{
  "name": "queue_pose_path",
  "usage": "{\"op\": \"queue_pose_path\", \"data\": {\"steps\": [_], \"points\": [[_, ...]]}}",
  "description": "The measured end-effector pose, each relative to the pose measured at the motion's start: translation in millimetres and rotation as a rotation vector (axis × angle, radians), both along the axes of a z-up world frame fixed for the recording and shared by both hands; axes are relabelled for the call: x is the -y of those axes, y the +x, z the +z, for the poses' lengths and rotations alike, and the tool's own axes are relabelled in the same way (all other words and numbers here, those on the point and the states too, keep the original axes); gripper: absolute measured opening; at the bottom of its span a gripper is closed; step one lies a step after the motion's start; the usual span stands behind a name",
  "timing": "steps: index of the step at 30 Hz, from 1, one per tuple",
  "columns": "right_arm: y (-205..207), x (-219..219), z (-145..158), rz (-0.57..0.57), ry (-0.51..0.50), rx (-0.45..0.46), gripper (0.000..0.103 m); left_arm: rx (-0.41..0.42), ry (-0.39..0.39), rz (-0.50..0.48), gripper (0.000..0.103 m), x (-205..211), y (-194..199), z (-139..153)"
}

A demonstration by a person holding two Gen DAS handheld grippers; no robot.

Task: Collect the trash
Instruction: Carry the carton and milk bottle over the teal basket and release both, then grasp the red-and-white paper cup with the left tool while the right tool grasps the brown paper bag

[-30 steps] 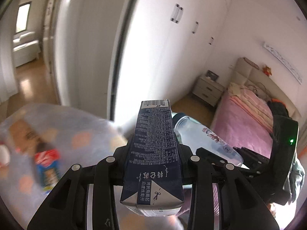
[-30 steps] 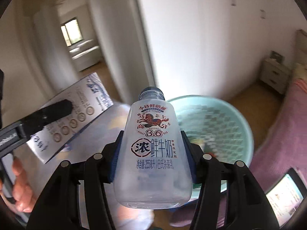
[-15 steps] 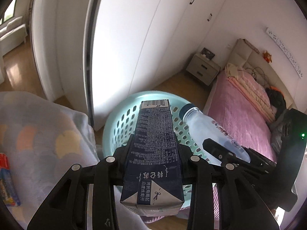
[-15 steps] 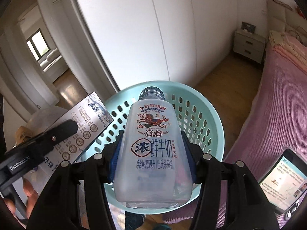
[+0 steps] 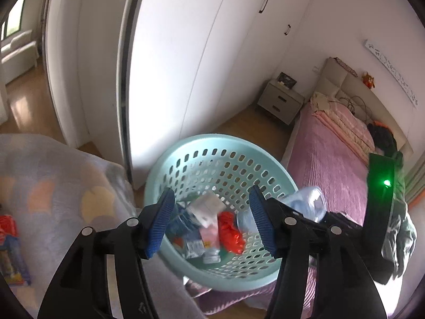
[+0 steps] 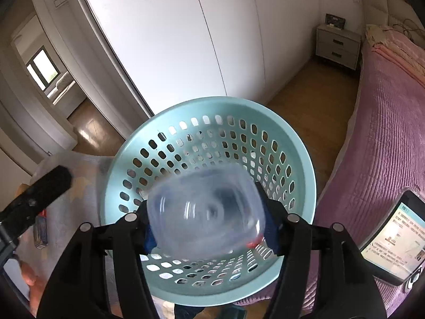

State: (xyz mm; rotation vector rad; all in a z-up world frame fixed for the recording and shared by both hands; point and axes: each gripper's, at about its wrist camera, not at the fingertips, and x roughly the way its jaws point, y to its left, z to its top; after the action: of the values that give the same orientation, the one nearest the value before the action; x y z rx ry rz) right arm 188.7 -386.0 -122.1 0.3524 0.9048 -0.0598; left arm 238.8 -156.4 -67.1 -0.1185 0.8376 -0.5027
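White wardrobe [image 5: 186,66] fills the back, doors shut. Bed [image 5: 340,159] with pink cover runs along the right; nightstand [image 5: 279,101] stands between wardrobe and bed head. A strip of wood floor [image 6: 305,98] lies between wardrobe and bed. A blanket-covered surface [image 5: 53,186] sits to the left, with a red and blue packet [image 5: 10,244] at its left edge. Doorway [image 6: 53,79] opens to another room on the far left.

Basket [image 5: 220,143], teal and perforated, stands between blanket and bed, its rim just beside both, its mouth open from above. Trash in it: a red wrapper [image 5: 231,228], a white carton [image 5: 207,207], other small packs, too jumbled to tell apart.

Left gripper [image 5: 212,220] hovers above the near rim, fingers [image 5: 162,218] opening, nothing between them. Right gripper [image 6: 209,228] is over the basket too, fingers opening; the bottle [image 6: 207,212] is still between them, blurred, base toward the camera, and contact with the pads cannot be told. In the left view the bottle [image 5: 305,204] shows just right of the left fingers, over the basket's right rim.

A phone screen [image 6: 393,234] sits at the right gripper's right, over the bed edge. A hand [image 6: 29,281] shows at lower left.
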Motion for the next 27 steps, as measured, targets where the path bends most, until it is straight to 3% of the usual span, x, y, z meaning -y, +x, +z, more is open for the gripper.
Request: {"op": "queue_pose_path", "data": {"steps": [13,19,27], "points": [[-16.1,-32.1,31.8,0.046,-0.009,0.109,0.059,0.058,-0.063,0.097,0.061,-78.8,-45.6,27.6],[-22.6,-87.2,54.3,0.172,-0.013,0.182,0.059,0.103,-0.079,0.194,0.061,-134.3,-68.6,46.5],[-24.9,-171.5,70.7,0.365,-0.028,0.253,0.061,0.152,-0.045,0.412,0.061,-221.2,-87.5,63.4]]}}
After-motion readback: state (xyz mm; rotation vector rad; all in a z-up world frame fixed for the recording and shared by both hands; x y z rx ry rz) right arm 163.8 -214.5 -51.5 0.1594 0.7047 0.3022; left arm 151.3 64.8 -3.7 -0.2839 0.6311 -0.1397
